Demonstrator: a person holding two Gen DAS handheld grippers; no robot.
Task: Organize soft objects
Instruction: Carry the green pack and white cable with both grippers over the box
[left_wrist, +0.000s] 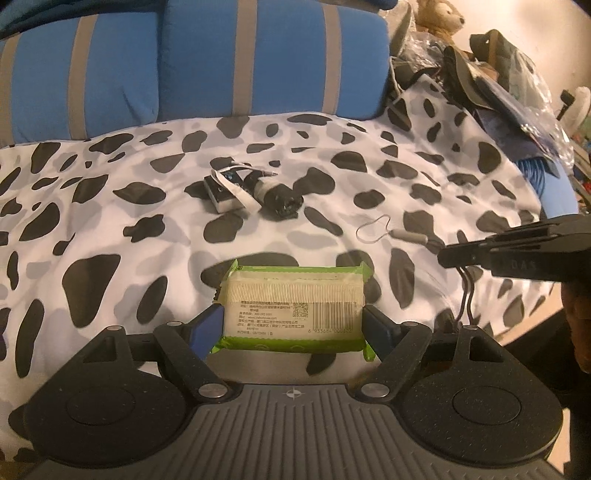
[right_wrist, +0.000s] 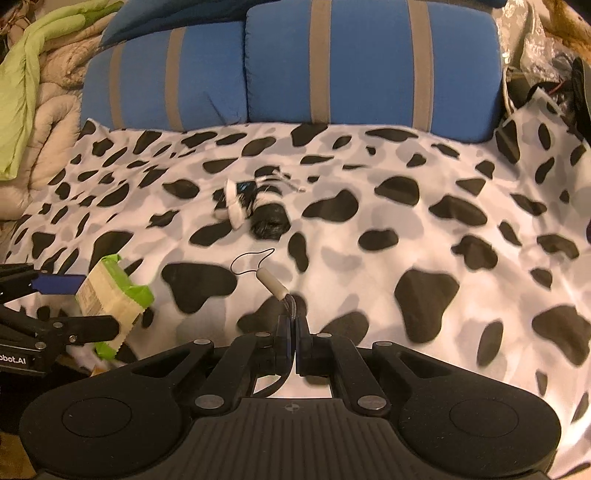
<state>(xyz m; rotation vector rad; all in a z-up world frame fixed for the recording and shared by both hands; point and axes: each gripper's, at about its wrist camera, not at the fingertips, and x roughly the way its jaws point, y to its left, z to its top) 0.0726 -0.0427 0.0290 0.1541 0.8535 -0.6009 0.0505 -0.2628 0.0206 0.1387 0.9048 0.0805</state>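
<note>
My left gripper (left_wrist: 293, 325) is shut on a green and white tissue pack (left_wrist: 295, 306), held over the cow-print blanket (left_wrist: 110, 221). The pack also shows in the right wrist view (right_wrist: 110, 295), with the left gripper (right_wrist: 74, 306) at the left edge. My right gripper (right_wrist: 293, 328) is shut on a grey cord with a beige toggle and a thin black loop (right_wrist: 273, 284). The cord also shows in the left wrist view (left_wrist: 406, 234), under the right gripper (left_wrist: 454, 254). A black and white rolled bundle (left_wrist: 251, 188) lies mid-blanket, also seen in the right wrist view (right_wrist: 255, 206).
Blue pillows with grey stripes (right_wrist: 369, 62) line the back of the bed. A heap of bags and a plush toy (left_wrist: 439, 18) sits at the back right. A green and beige quilt (right_wrist: 29, 92) is piled at the far left.
</note>
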